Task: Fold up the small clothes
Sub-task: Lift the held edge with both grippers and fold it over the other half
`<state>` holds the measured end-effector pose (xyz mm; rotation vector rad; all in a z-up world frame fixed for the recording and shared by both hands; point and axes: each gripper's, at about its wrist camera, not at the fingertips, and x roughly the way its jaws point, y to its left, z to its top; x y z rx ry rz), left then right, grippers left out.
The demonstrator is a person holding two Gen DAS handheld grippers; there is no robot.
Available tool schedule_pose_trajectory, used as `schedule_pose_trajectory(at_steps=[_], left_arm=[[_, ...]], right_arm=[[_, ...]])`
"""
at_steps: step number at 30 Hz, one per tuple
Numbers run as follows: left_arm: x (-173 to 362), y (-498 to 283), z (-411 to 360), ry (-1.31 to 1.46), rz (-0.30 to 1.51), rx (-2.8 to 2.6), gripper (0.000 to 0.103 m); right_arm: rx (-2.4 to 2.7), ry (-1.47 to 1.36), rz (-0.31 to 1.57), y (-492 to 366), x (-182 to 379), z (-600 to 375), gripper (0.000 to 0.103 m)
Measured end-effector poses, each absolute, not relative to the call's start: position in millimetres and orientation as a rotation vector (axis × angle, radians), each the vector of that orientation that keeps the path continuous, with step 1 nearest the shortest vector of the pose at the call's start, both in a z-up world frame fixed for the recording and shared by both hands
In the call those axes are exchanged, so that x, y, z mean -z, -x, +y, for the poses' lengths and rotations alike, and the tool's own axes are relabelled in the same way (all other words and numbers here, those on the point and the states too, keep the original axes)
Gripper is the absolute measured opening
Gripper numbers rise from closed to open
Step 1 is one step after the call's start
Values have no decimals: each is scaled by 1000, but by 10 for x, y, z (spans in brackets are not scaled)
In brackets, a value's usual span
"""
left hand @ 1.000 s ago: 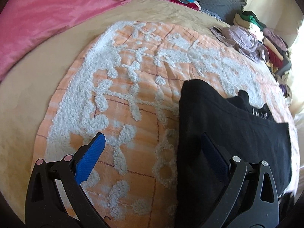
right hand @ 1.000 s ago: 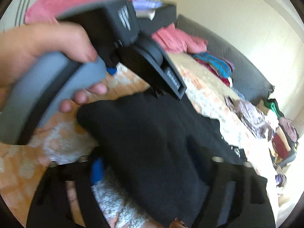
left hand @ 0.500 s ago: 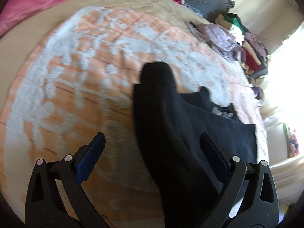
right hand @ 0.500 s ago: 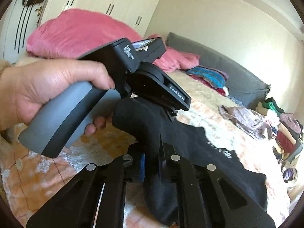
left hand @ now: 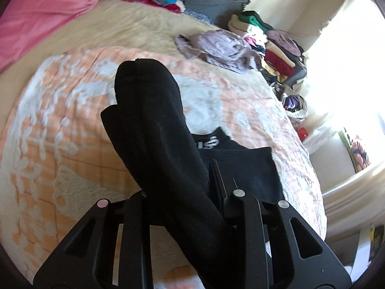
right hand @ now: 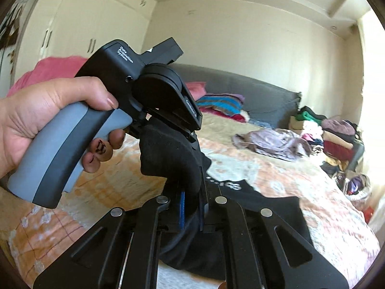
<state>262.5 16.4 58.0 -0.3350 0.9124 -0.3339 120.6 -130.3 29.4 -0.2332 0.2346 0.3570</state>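
Pinching black garment (left hand: 154, 130): left tongs (left hand: 185, 187) closing, right tongs (right hand: 192, 207) clamped.

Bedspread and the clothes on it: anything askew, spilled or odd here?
Nothing damaged or spilled. Only a crumpled lilac garment lies unfolded on the bedspread, beside the stacked clothes pile; the black garment is mid-fold.
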Motion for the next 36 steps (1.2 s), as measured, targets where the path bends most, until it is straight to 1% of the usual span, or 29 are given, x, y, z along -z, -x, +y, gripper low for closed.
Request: schedule_pose_trajectory(at_steps=[6, 14, 26, 29, 32, 33, 34, 35, 36], left_arm=[[-649, -2636, -211, 269, 922, 362, 19], [-591, -2723, -767, 204, 956, 392, 20], [-237, -2883, -1467, 119, 1048, 414, 28], [-141, -2914, -1602, 85, 1064, 400, 33], [-58, -2944, -1690, 72, 1076, 387, 42], [-31, -2960, -1721, 71, 1082, 388, 49], [-25, -2970, -1735, 73, 1081, 393, 60], [-16, -2975, -1762, 75, 1080, 406, 66], [-8, -2976, -1792, 77, 1081, 420, 75]], right_arm=[[-303, 173, 240, -1178, -295, -1635, 7], [-243, 97, 280, -1142, -169, -2044, 7], [-205, -84, 406, -1176, 130, -2519, 7], [-216, -147, 456, -1211, 179, -2601, 7], [-245, -239, 505, -1278, 244, -2720, 7], [-256, -267, 519, -1304, 264, -2757, 7], [-273, -314, 538, -1332, 303, -2814, 7], [-285, -350, 552, -1370, 324, -2865, 8], [-303, -388, 573, -1401, 364, -2911, 8]])
